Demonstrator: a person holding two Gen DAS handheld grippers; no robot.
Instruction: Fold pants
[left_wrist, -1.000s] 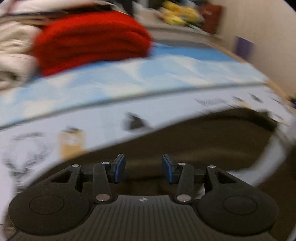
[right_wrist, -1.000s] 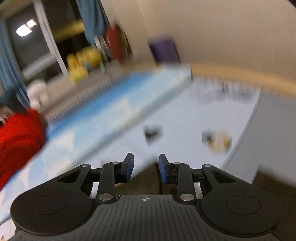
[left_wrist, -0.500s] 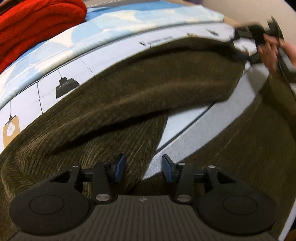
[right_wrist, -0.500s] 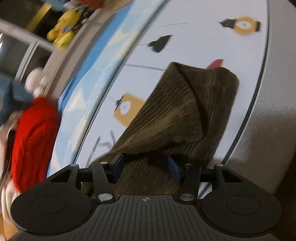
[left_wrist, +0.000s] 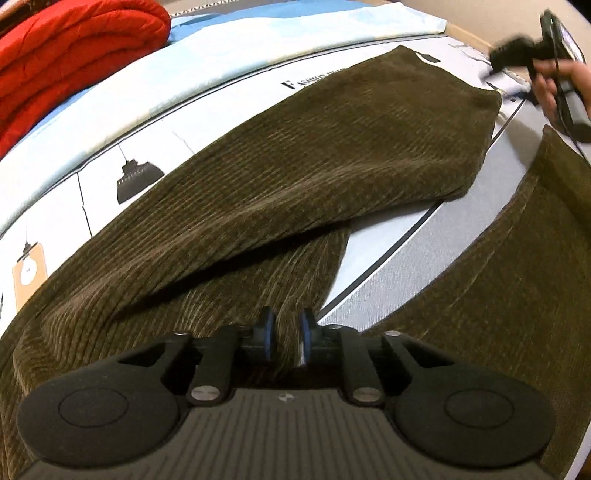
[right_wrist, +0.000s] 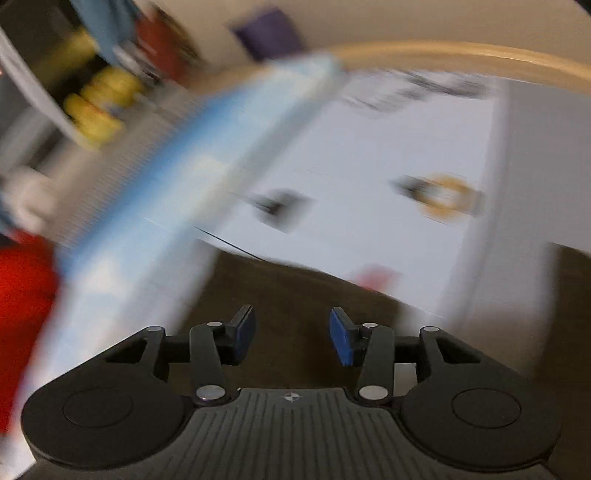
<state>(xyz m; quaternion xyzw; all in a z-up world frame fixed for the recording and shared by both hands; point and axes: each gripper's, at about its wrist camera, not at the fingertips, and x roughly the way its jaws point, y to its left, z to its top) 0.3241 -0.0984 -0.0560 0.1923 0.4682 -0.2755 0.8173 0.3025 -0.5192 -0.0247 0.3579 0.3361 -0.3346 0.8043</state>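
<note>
Dark olive corduroy pants (left_wrist: 295, 177) lie on a bed, one leg folded diagonally over the other; a further part hangs at the right (left_wrist: 517, 295). My left gripper (left_wrist: 286, 334) is shut on the pants' fabric near the crotch. My right gripper (right_wrist: 291, 336) is open and empty above the pants (right_wrist: 280, 295) in a blurred view; it also shows at the top right of the left wrist view (left_wrist: 517, 48), held in a hand beyond the leg's end.
The bed has a white sheet with printed lamps (left_wrist: 136, 177) and a light blue cover (left_wrist: 258, 40). A folded red blanket (left_wrist: 74, 48) lies at the back left. A grey mattress edge (left_wrist: 461, 229) runs on the right.
My left gripper has closed on the pants' fabric. My right gripper has let go of the leg end, opened wide and lifted away. The folded leg now lies flatter.
</note>
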